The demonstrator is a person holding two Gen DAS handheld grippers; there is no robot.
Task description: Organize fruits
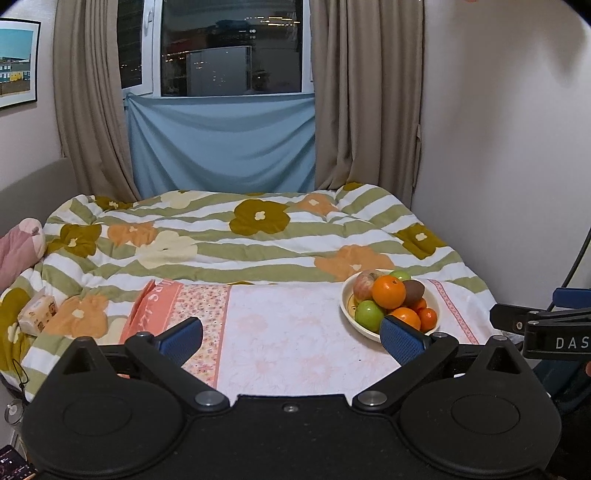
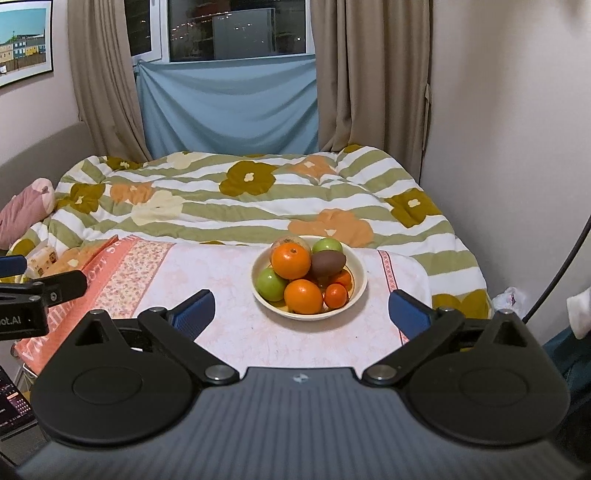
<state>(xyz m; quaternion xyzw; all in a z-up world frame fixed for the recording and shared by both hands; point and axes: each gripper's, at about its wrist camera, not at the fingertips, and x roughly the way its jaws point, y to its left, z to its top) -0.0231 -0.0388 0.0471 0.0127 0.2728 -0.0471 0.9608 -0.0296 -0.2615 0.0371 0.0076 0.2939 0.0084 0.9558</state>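
Both grippers hang nearest the lens with their blue-padded jaws spread wide and nothing between them: the left gripper (image 1: 291, 338) and the right gripper (image 2: 301, 310), each over the near part of a pale pink floral cloth (image 2: 236, 325) with an orange lettered border, which covers the table. On that cloth stands a shallow cream ceramic bowl (image 2: 357, 286), heaped with fruit: a large orange (image 2: 290, 261) on top, a second orange (image 2: 303, 296) in front, a green apple (image 2: 272, 283) at the left, another green apple (image 2: 327, 245) behind, a brown oval fruit (image 2: 328, 262) and a small tangerine (image 2: 336, 295). In the left wrist view the bowl sits just beyond the right-hand pad. Behind the table lies a bed under a green-and-white striped quilt with big flowers (image 2: 258, 199). Beige curtains (image 2: 369, 74) frame a dark window (image 2: 236, 29), with a blue sheet (image 2: 229, 107) hung below it. A framed picture (image 2: 24, 40) hangs on the left wall.
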